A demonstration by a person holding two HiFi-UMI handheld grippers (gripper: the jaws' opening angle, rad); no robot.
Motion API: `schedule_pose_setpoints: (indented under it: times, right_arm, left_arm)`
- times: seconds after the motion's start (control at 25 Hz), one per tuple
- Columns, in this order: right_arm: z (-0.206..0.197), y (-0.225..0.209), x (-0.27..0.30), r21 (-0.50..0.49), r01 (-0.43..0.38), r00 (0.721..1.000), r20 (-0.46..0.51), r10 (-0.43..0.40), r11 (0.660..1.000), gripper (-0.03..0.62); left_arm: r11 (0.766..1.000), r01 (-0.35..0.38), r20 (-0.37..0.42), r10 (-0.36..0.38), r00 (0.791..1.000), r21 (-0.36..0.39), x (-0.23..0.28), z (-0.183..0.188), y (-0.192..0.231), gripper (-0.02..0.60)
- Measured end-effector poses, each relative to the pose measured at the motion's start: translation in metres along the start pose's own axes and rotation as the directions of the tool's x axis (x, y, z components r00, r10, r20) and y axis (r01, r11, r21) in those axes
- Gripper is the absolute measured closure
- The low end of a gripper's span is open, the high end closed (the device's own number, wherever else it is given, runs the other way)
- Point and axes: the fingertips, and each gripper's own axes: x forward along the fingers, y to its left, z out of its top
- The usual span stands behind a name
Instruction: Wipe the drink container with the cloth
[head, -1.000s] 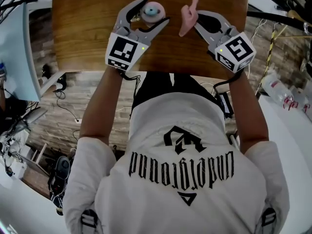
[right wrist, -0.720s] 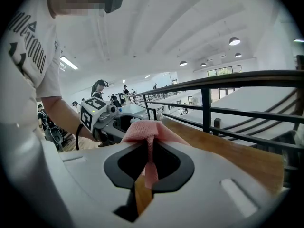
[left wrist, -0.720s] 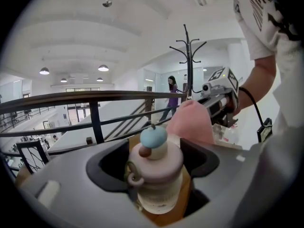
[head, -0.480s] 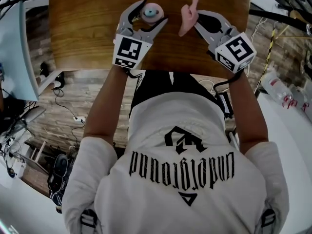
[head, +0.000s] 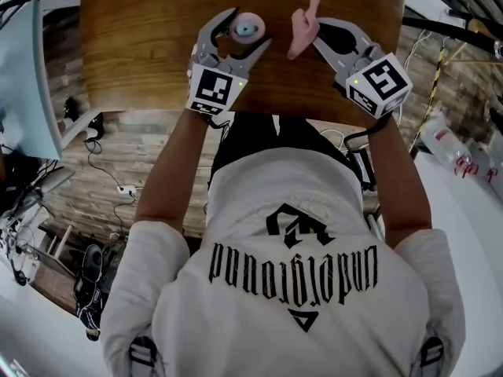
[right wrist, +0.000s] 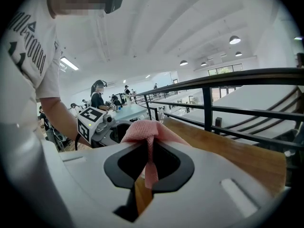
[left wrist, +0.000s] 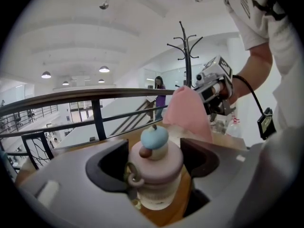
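Observation:
The drink container is a small bottle with a pink lid and a blue knob. It stands upright on the wooden table. My left gripper has its jaws round it, and in the left gripper view the container fills the gap, its lid touching both jaws of that gripper. My right gripper is shut on a pink cloth, which sticks up just right of the container without touching it. In the right gripper view the cloth bunches above that gripper and a strip hangs between its jaws.
The table's near edge runs just under both grippers. A black railing runs behind the table's far side, and a coat stand rises beyond it. Plastic bottles lie on a white surface at the right.
The left gripper's rear end has swung to the right while its jaws stayed round the container. The right gripper and the cloth have not moved.

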Motion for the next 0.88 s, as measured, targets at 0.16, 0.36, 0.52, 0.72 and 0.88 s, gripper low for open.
schedule_pose_setpoints:
  times: [0.16, 0.36, 0.52, 0.72, 0.88]
  right_arm:
    - [-0.002, 0.001, -0.002, 0.001, 0.0, 1.0, 0.003, 0.0, 1.0, 0.572]
    - [-0.001, 0.001, -0.007, -0.005, 0.003, 1.0, 0.004, -0.003, 1.0, 0.572]
    - [0.006, 0.001, -0.015, -0.024, -0.005, 1.0, 0.015, 0.005, 1.0, 0.572]
    - [0.019, 0.013, -0.021, -0.048, -0.015, 0.999, 0.029, 0.016, 0.999, 0.572]
    - [0.026, 0.028, -0.037, -0.066, -0.029, 0.999, 0.044, 0.032, 0.997, 0.572]
  left_arm:
    - [1.0, 0.0, 0.006, 0.0, 1.0, -0.03, -0.003, -0.002, 0.001, 0.192]
    - [1.0, -0.003, 0.017, 0.004, 1.0, -0.018, -0.008, 0.002, 0.002, 0.192]
    - [0.999, -0.03, 0.024, 0.031, 0.999, -0.016, -0.013, 0.011, 0.003, 0.192]
    - [0.996, -0.079, 0.059, 0.081, 0.995, -0.037, -0.036, 0.035, 0.012, 0.192]
    - [0.992, -0.111, 0.084, 0.116, 0.99, -0.06, -0.053, 0.059, 0.004, 0.193]
